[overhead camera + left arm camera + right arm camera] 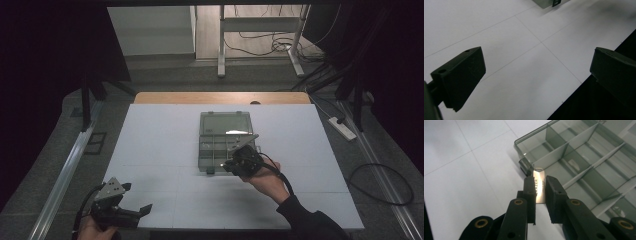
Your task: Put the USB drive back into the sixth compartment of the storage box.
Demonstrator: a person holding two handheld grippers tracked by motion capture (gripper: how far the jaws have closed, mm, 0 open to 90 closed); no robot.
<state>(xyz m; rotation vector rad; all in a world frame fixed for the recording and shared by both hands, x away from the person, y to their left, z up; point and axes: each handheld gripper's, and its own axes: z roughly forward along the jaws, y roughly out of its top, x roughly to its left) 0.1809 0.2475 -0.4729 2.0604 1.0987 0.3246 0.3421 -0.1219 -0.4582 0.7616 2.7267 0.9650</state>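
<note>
A clear smoky compartment box (pixel 225 122) lies open at the middle of the white table top (pixel 155 145), with its lid folded back. My right gripper (pixel 231 165) hovers at the box's near edge and is shut on a small flat silver metal piece (pixel 539 176) with printed letters. In the right gripper view that piece sticks up between the jaws (pixel 540 182), just over the box's front rim (pixel 531 138) beside its latch (pixel 524 166). My left gripper (pixel 136 196) is held at the table's front left corner. Its jaws (pixel 536 67) stand wide open over bare table.
The box's dividers (pixel 564 147) form several small cells, some holding small parts. A corner of the box (pixel 546 3) shows at the top of the left gripper view. A power strip (pixel 342 127) and cables lie on the floor at the right.
</note>
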